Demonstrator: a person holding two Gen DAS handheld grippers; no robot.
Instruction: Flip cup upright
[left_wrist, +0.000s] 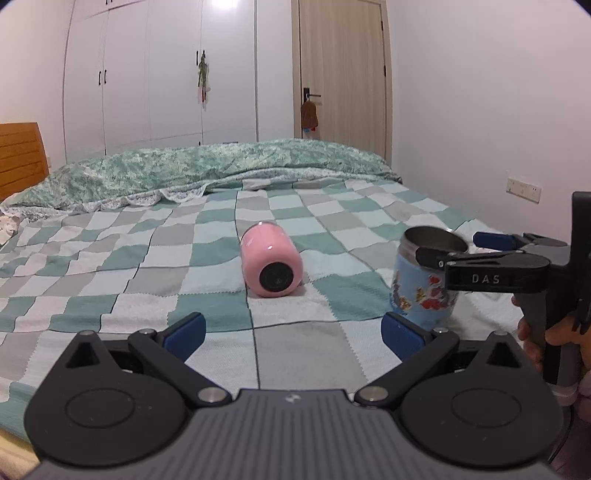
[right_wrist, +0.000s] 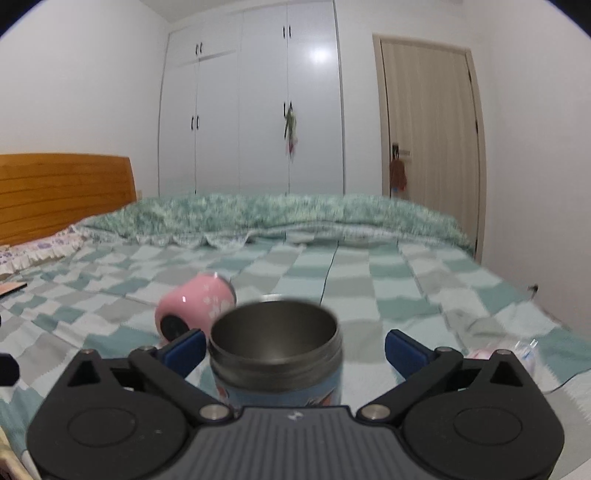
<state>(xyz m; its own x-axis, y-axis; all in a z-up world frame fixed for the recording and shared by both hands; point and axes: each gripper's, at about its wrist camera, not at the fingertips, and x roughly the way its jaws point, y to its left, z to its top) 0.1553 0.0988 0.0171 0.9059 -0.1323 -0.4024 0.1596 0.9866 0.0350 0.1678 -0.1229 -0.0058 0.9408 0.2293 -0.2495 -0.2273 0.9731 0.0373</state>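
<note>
Right wrist view: right gripper (right_wrist: 295, 349) jaws wide around upright blue cup (right_wrist: 277, 354), gripping nothing.

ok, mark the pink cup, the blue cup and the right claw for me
pink cup (left_wrist: 271, 264): left wrist view, point on its pink side wall.
blue cup (right_wrist: 276, 332): right wrist view, point on its steel inner wall.
right claw (right_wrist: 295, 345): right wrist view, point midway between its blue fingertips.
</note>
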